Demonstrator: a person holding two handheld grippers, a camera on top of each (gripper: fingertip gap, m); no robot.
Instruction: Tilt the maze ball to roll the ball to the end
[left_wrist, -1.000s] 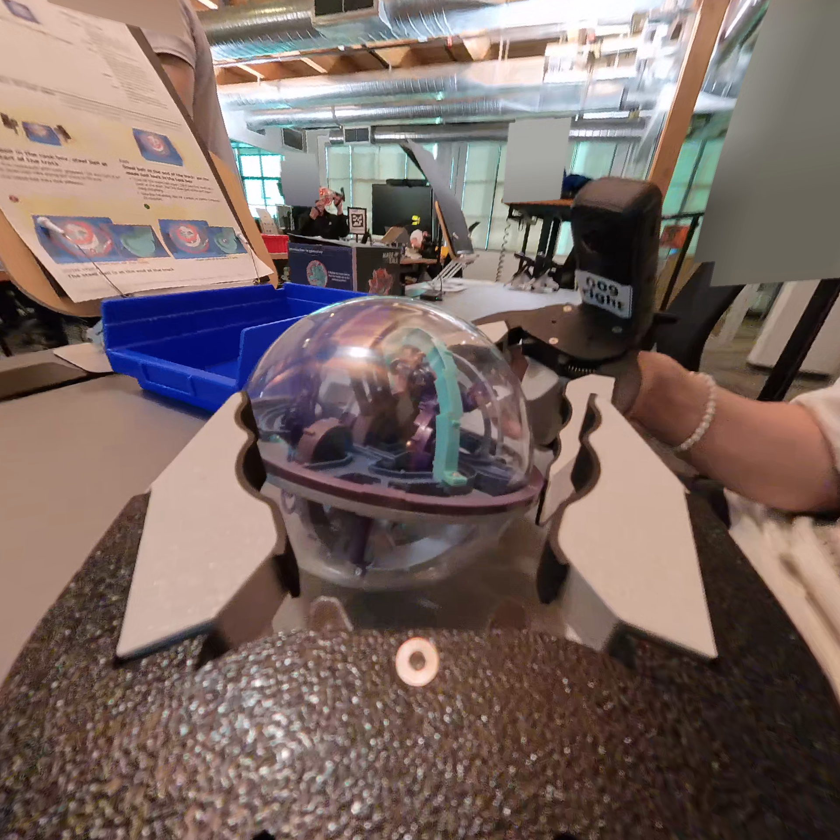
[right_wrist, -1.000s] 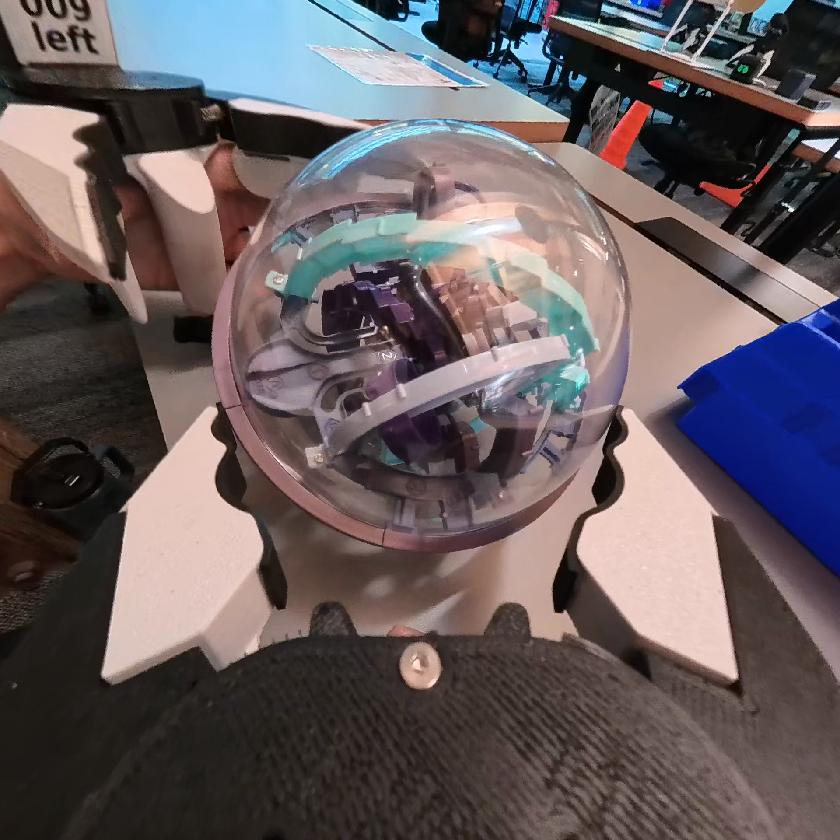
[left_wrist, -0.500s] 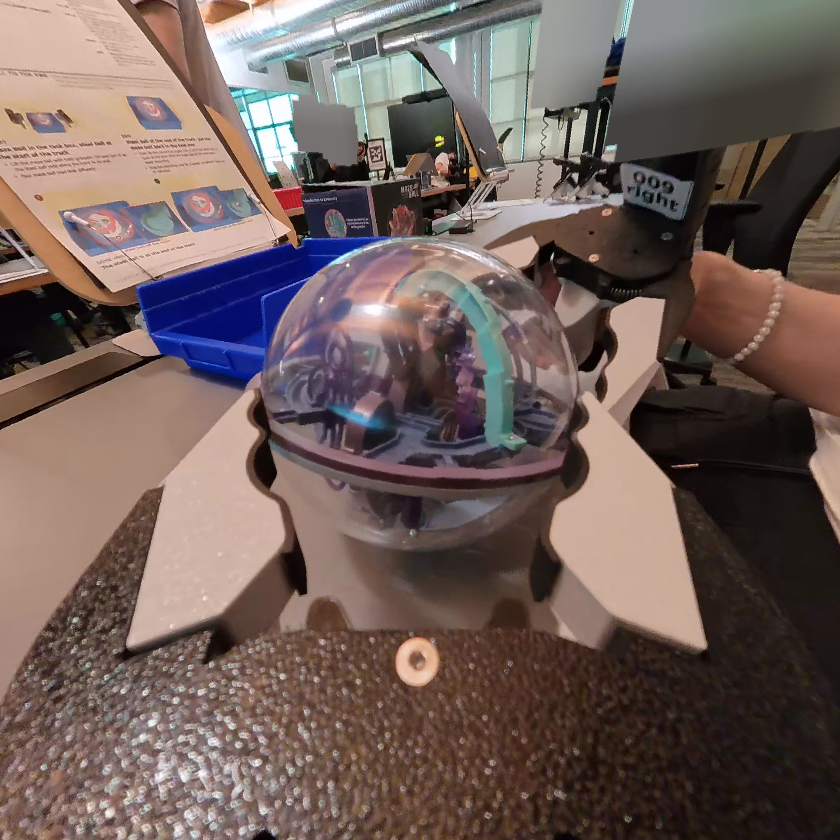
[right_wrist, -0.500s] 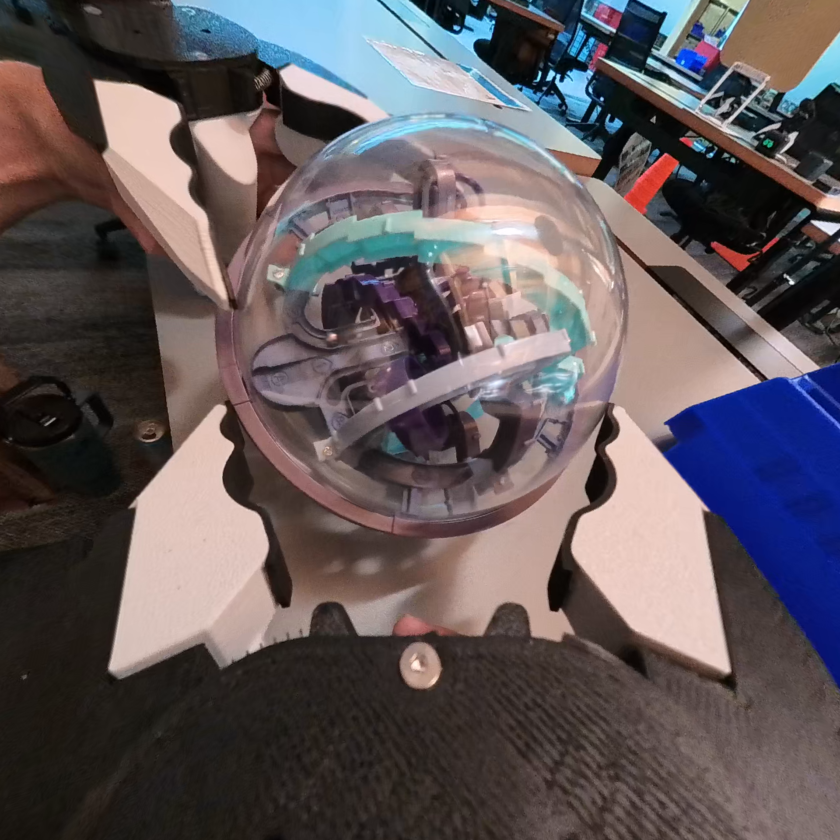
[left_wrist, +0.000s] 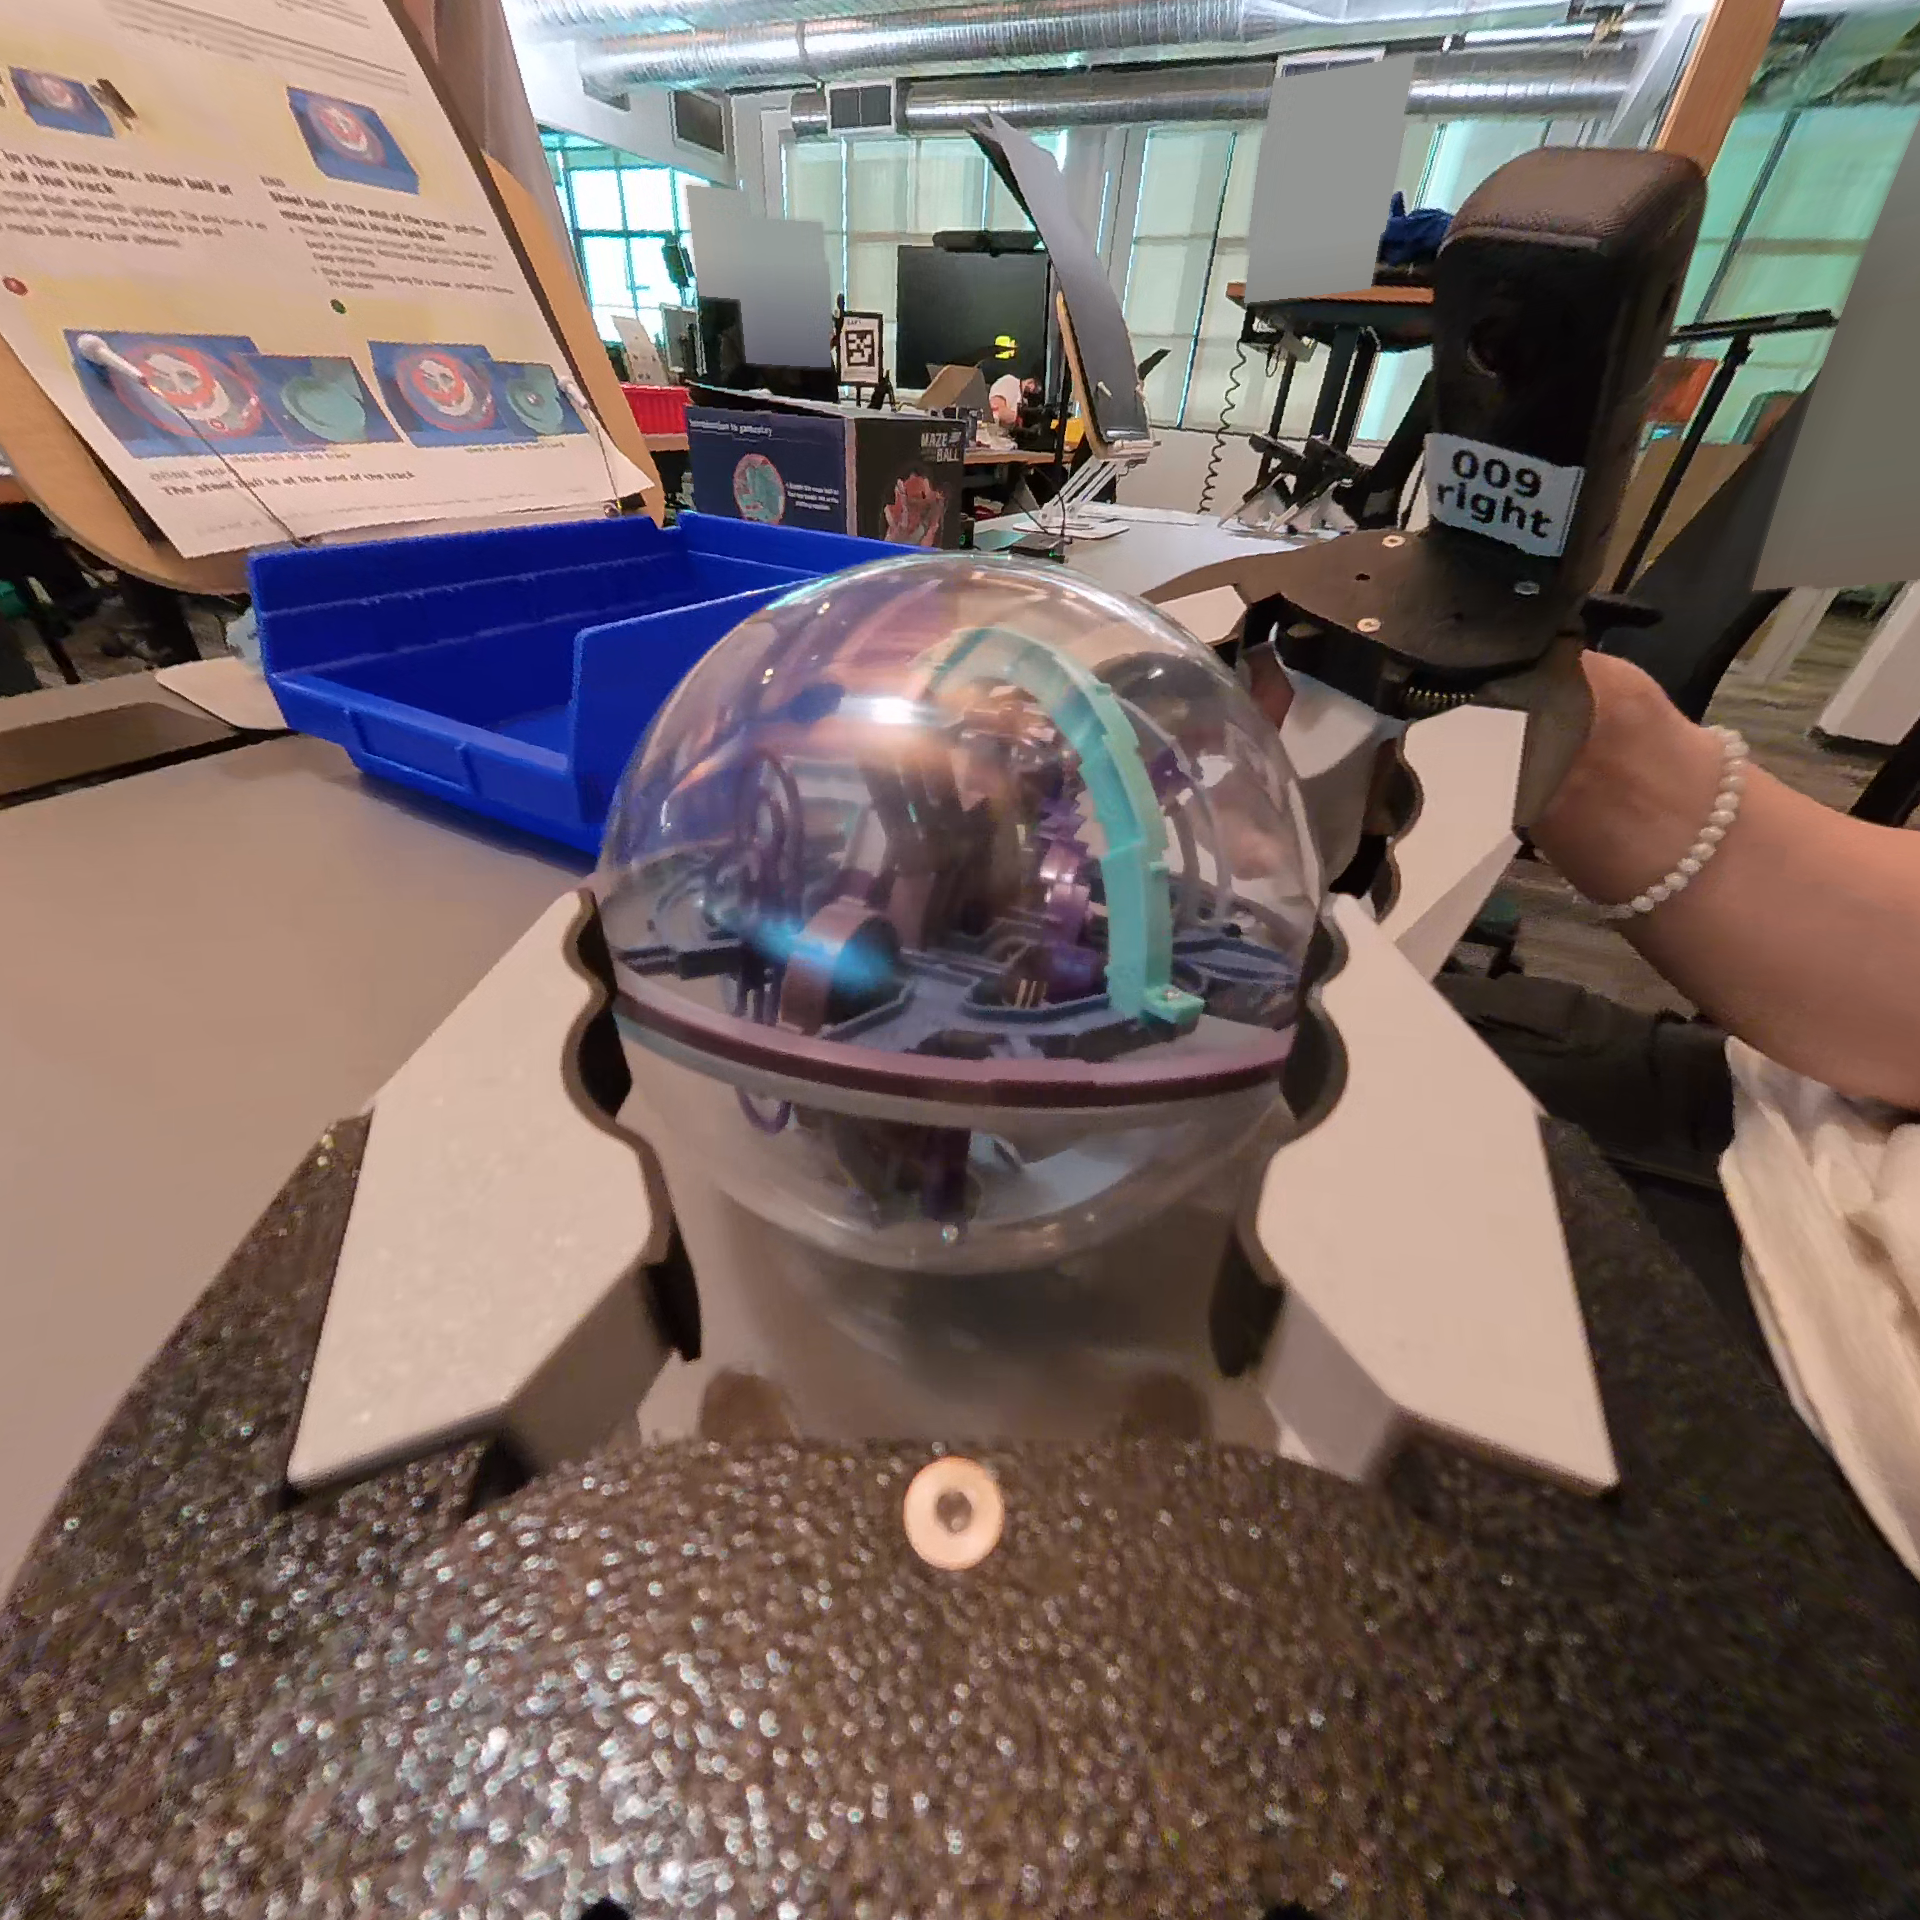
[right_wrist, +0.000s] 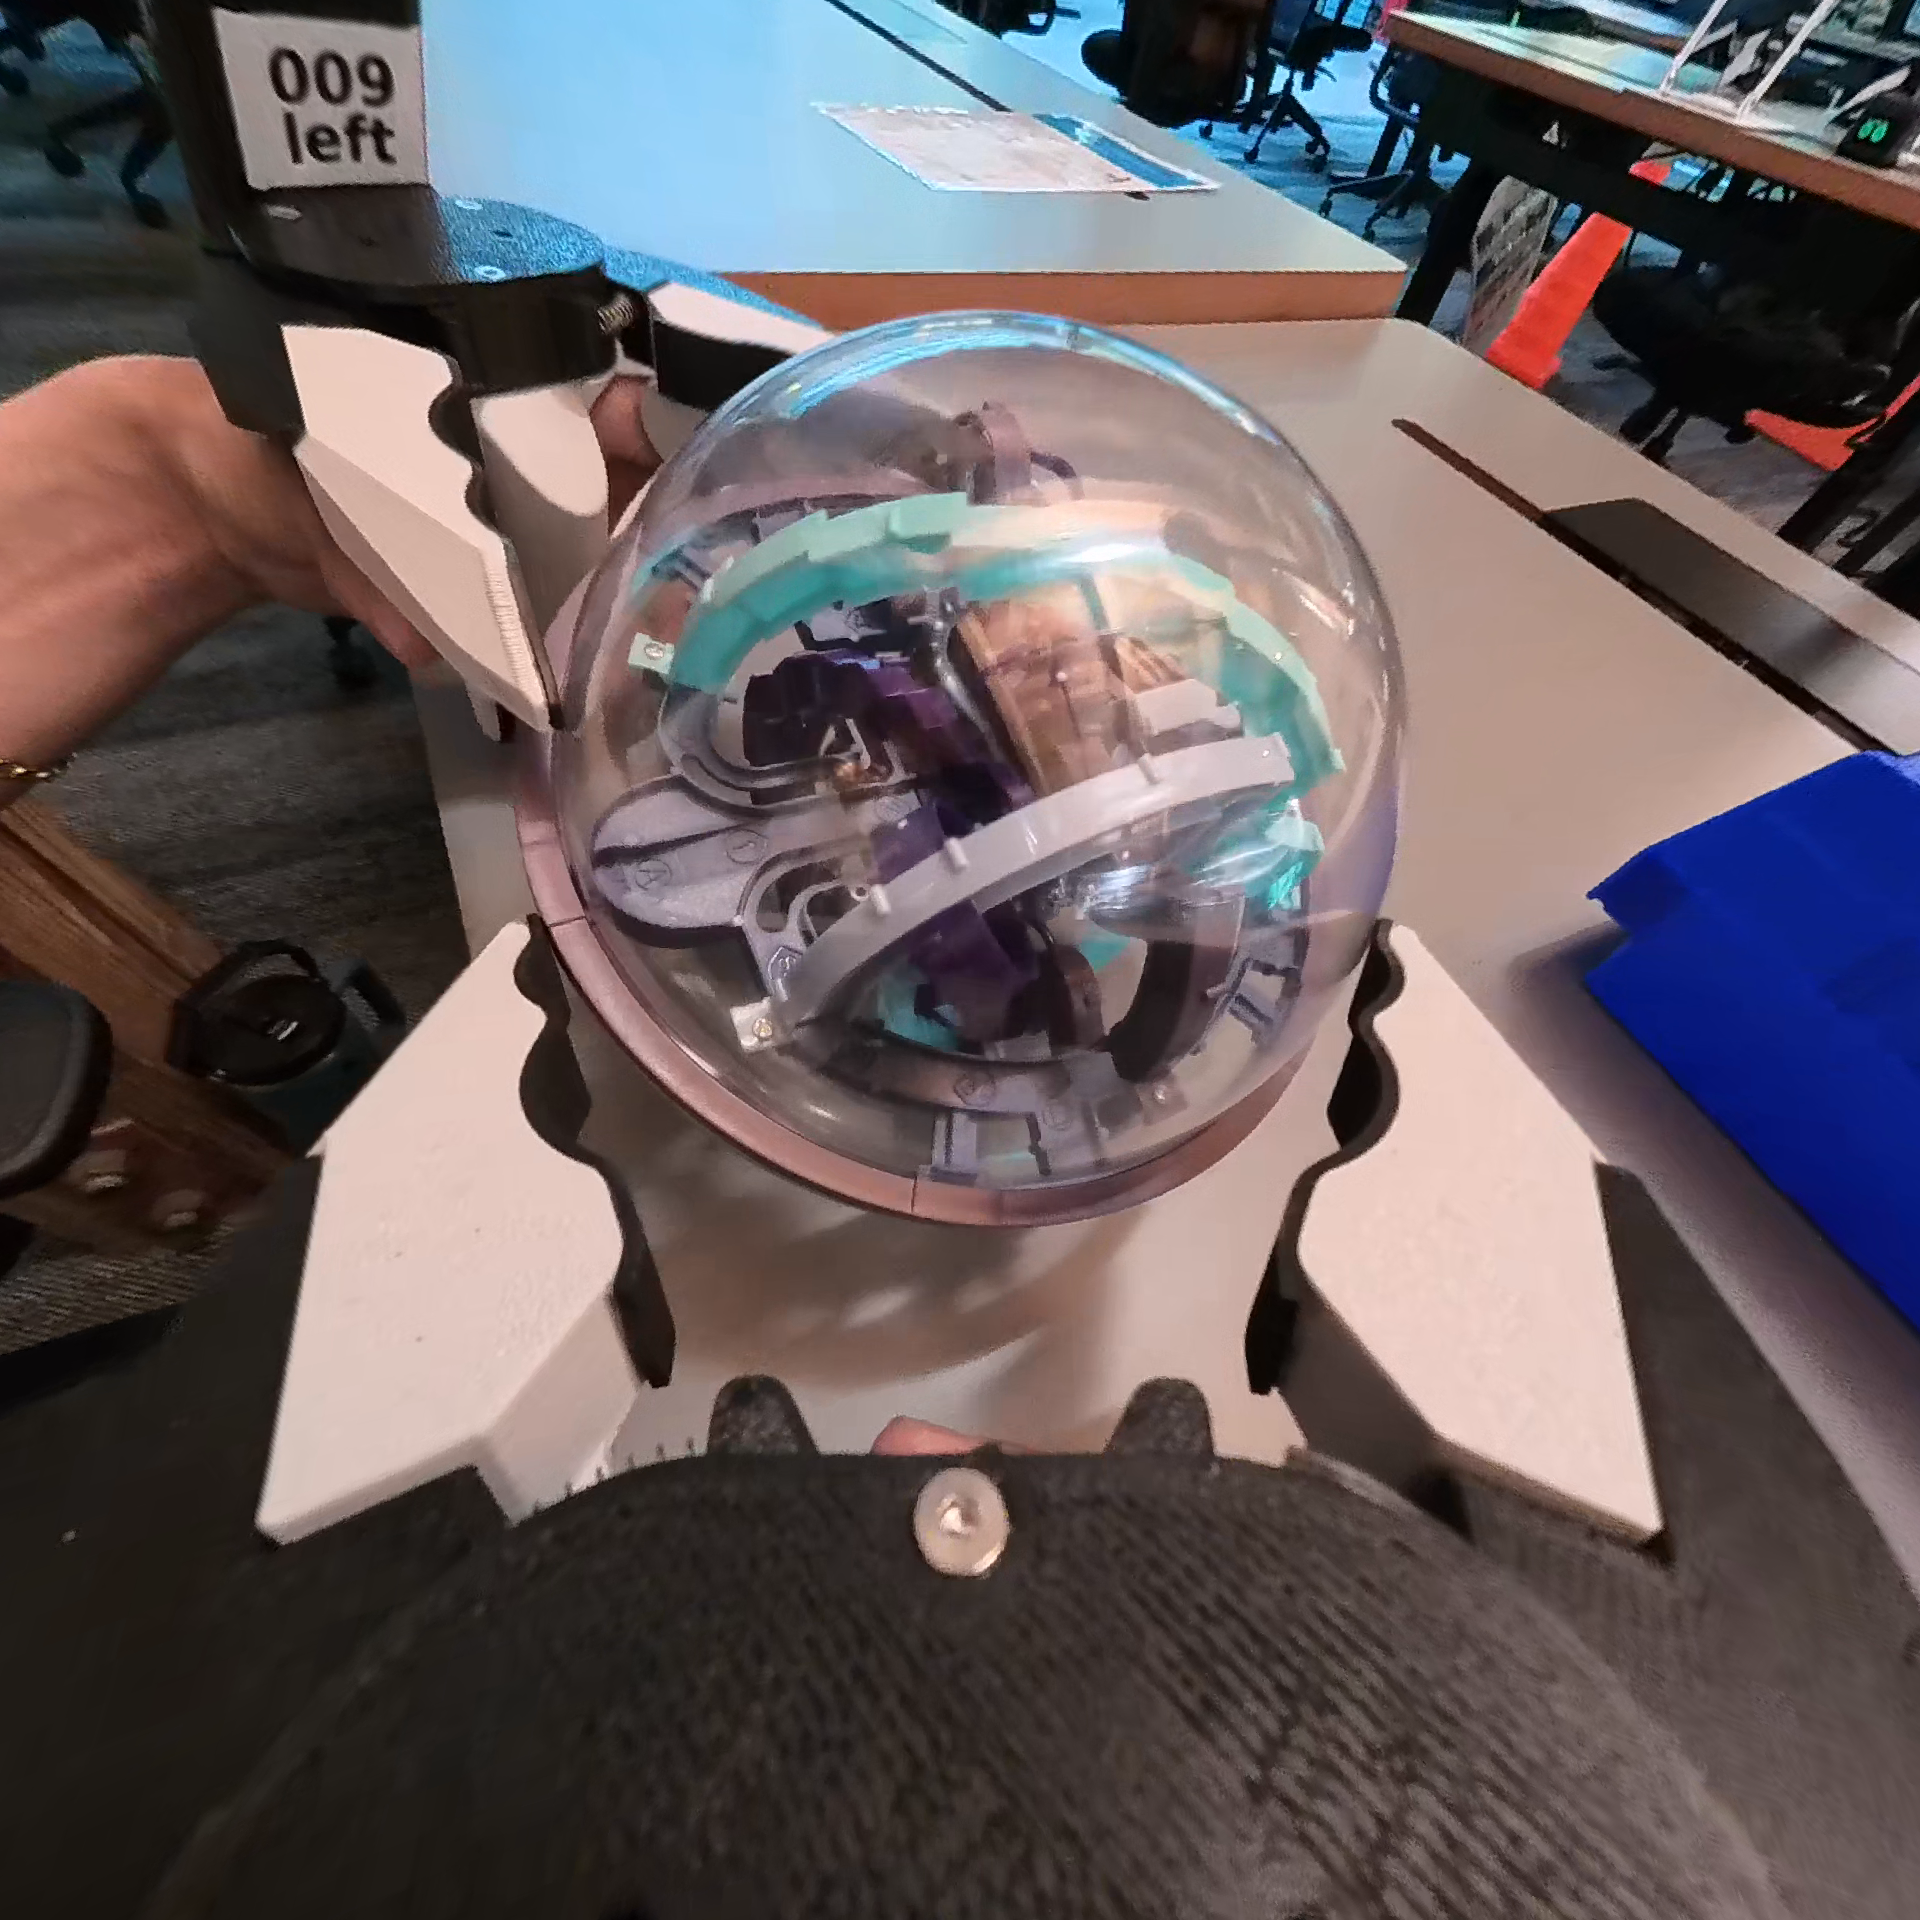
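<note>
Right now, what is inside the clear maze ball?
Inside the maze ball: a teal arched track, a grey curved track, purple and brown pieces. The small steel ball cannot be made out.

You've closed the left gripper (left_wrist: 951, 997) in on the maze ball (left_wrist: 951, 894): a second ago there was space beside the right finger, now both pads sit against the shell at its purple seam. In the right wrist view the far left finger (right_wrist: 436, 582) has come up to touch the ball's upper left, where earlier it stood off. The right gripper (right_wrist: 951, 1029) has narrowed around the ball too. The ball has turned slightly: the teal arch (left_wrist: 1091, 790) reads more upright. The right gripper's body (left_wrist: 1507, 499) now stands higher beside the ball.
</note>
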